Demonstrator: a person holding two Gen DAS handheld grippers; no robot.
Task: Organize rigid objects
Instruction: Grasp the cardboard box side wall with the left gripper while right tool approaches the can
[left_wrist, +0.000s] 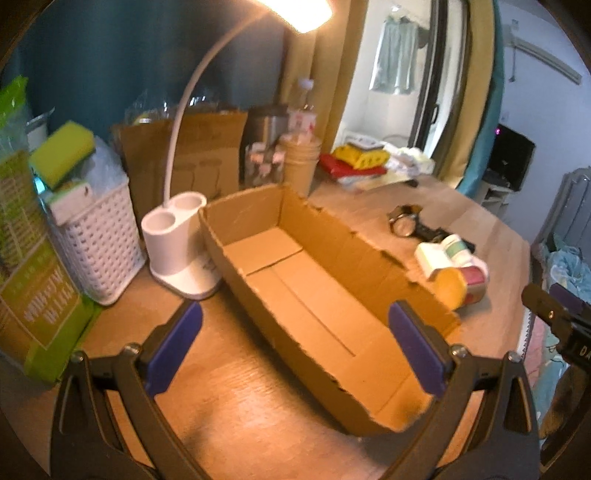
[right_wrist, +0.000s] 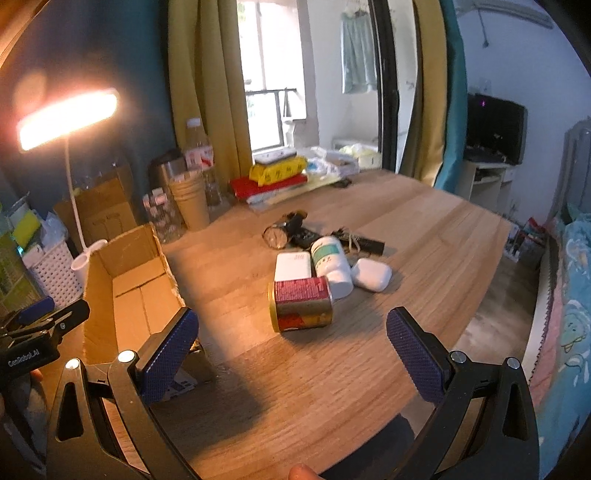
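Both grippers (left_wrist: 295, 350) (right_wrist: 291, 354) gape empty; cardboard box (left_wrist: 314, 295) partly cut off beside tipped can (right_wrist: 301, 304).

Red-gold can (right_wrist: 301, 302) on its side, touching white bottle (right_wrist: 330, 266), beside empty, possibly torn cardboard box (left_wrist: 314, 295).

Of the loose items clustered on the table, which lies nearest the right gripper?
The red-and-gold can, lying on its side. It sits in front of the white bottle, white box and white case, closest to the open right gripper.

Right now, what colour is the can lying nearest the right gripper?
Red and gold can, clearest in the right wrist view.
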